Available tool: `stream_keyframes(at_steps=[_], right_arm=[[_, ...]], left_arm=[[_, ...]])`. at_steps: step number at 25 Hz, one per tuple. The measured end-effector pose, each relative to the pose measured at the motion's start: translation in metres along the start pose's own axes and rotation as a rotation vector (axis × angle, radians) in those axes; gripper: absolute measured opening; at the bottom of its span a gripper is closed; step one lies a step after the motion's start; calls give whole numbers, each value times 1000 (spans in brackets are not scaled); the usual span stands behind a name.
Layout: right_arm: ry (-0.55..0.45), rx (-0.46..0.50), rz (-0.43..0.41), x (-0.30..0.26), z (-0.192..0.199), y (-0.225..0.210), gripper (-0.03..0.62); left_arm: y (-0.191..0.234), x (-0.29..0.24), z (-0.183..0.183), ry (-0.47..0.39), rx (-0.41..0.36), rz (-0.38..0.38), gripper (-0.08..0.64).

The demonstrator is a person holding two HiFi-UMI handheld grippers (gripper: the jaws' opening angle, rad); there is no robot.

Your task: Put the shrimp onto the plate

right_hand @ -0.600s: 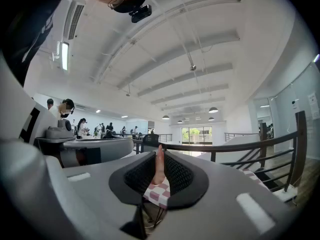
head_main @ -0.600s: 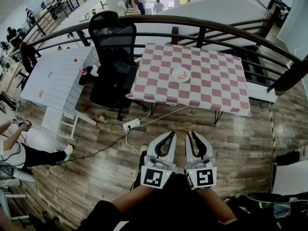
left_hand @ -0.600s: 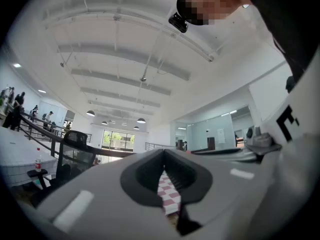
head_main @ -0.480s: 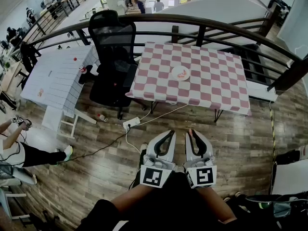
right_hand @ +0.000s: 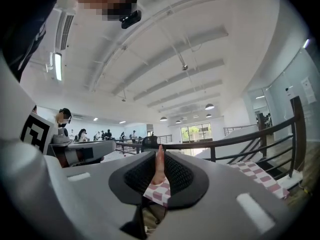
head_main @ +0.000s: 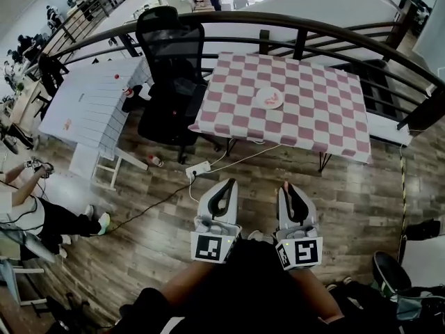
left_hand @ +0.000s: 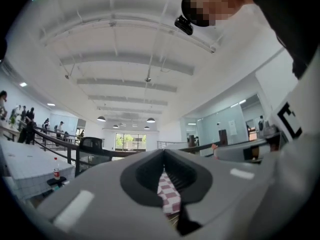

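**Spotter one:** Pinching is the word for your right gripper (right_hand: 159, 156). Its grey jaws press on a slim pink-orange shrimp (right_hand: 159, 165), which stands upright between the ribbed black pads, its tip reaching past the jaw ends.

**Spotter two:** Your left gripper (left_hand: 164, 154) has its jaws pressed together at the tips, with nothing between them. Through the oval gap behind the tips you see only checked cloth.

**Spotter one:** Seen from your head, both grippers are low and close to your body, side by side. The left is at 7 o'clock and the right at 5 o'clock, and both point toward 12.

**Spotter two:** The round white plate (head_main: 263, 94) is at 12 o'clock, well apart from your grippers. It sits on the table draped in pink-and-white checked cloth (head_main: 313, 120), near the middle of the top. A small pink-orange piece lies on the plate, too small to tell what it is.

**Spotter one:** So the shrimp you hold is nowhere near the plate. Brown wood-plank floor (head_main: 361, 200) lies between you and the table.

**Spotter two:** At 11 o'clock a black mesh office chair (head_main: 170, 68) stands just beside the table's left edge. A long white table (head_main: 90, 110) is at 10 o'clock. A dark curved metal railing (head_main: 229, 19) runs behind all three.

**Spotter one:** A white power strip (head_main: 198, 170) lies on the floor just ahead of your left gripper.
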State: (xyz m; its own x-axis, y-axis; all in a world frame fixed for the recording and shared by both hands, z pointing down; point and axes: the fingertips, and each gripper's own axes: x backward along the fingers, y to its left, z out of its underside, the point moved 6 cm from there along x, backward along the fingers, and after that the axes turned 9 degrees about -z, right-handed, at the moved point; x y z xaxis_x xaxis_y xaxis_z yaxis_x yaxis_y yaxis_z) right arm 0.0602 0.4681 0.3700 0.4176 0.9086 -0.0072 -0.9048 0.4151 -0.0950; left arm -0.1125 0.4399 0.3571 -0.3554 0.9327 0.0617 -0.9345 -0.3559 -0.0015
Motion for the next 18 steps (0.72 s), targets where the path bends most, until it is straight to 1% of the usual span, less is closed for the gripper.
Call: stream_keyframes(at_steps=[4, 8, 11, 14, 18], right_arm=[[9, -14, -11, -8, 4, -5, 51], [19, -6, -13, -18, 8, -15, 52], [47, 3, 17, -25, 12, -29, 52], [63, 3, 41, -41, 15, -48, 52], [61, -1, 66, -67, 11, -75, 51]], left_arm=[[9, -5, 2, -3, -10, -20, 9], [15, -28, 11, 15, 36, -26, 9], [16, -53, 19, 16, 51, 4, 9], [16, -83, 26, -5, 57, 27, 9], [17, -128, 40, 29, 51, 61, 9]])
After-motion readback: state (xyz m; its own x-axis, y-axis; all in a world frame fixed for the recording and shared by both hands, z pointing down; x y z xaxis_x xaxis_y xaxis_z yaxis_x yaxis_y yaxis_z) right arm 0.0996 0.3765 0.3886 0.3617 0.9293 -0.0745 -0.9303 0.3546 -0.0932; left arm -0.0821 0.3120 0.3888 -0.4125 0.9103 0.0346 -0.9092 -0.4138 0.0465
